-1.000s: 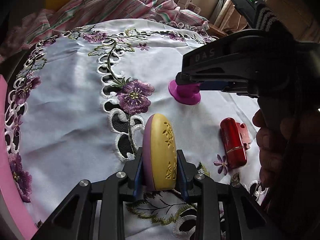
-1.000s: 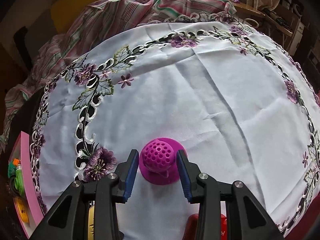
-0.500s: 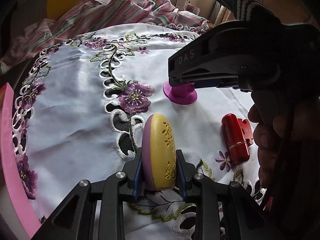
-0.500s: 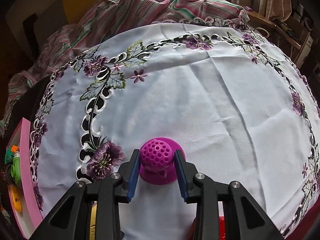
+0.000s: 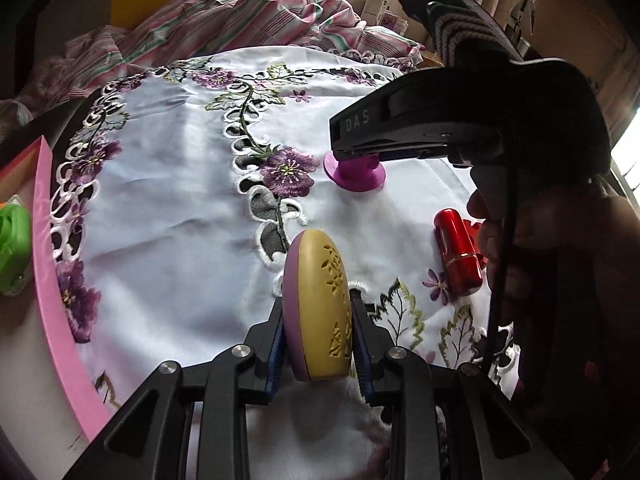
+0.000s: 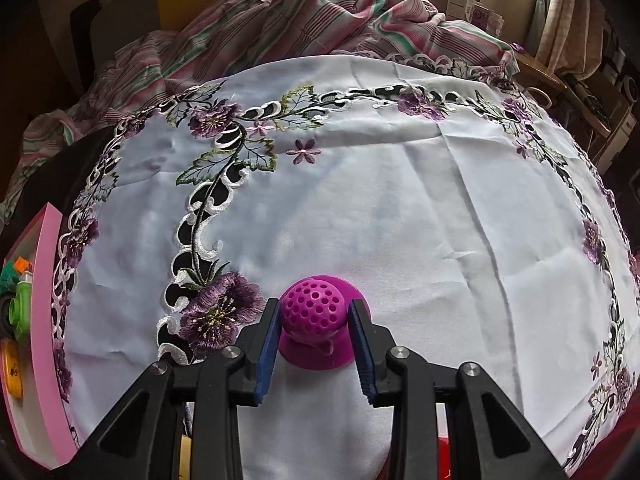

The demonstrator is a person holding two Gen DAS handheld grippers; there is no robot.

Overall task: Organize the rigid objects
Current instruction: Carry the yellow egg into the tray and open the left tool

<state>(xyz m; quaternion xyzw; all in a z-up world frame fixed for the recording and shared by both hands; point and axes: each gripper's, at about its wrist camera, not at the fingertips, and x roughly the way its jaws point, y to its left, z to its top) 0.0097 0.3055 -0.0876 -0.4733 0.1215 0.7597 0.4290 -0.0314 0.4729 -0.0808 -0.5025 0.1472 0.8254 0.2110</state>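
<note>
Mid-sort: left gripper [image 5: 318,354] jaws clamp the yellow-purple oval case [image 5: 320,312]; right gripper [image 6: 314,354] jaws squeeze the magenta perforated ball stand [image 6: 314,322] on tabletop. Red lipstick tube [image 5: 458,254] waits at 3 o'clock; pink tray [image 6: 42,320] at 9.

Both black plastic two-finger grippers, left gripper [image 5: 318,334] and right gripper [image 6: 314,344], carry ribbed blue pads on their jaws and round silver screws. The right's side reads "DAS"; a black-and-white striped knit cuff [image 5: 460,30], perhaps a sleeve, shows above.
</note>
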